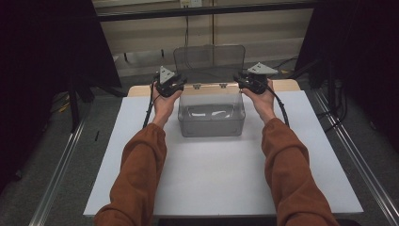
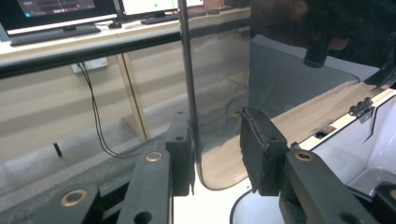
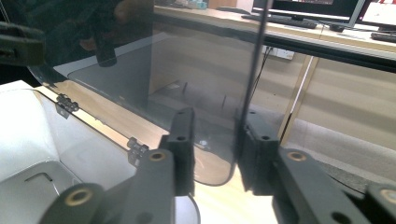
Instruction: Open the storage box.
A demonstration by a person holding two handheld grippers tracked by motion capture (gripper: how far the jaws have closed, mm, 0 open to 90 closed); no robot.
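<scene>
A clear plastic box [image 1: 211, 123] stands at the far middle of a white board [image 1: 216, 174]. Its hinged lid [image 1: 209, 57] is raised upright behind it. My left gripper [image 1: 181, 83] is at the lid's lower left corner and my right gripper [image 1: 239, 81] at its lower right corner. In the left gripper view the lid [image 2: 280, 79] has its edge between the open jaws of the left gripper [image 2: 217, 135], close to the left one. In the right gripper view the lid [image 3: 140, 70] has its edge between the open jaws of the right gripper [image 3: 215, 130], against the right one. The box looks empty.
Small hinges [image 1: 196, 86] join the lid to the box's back rim. A wooden tabletop [image 1: 136, 90] shows beyond the board. Metal rails [image 1: 61, 165] run along both sides, with dark frames [image 1: 70, 70] left and right. Monitors [image 2: 56, 11] and cables [image 2: 95, 112] lie beyond the table.
</scene>
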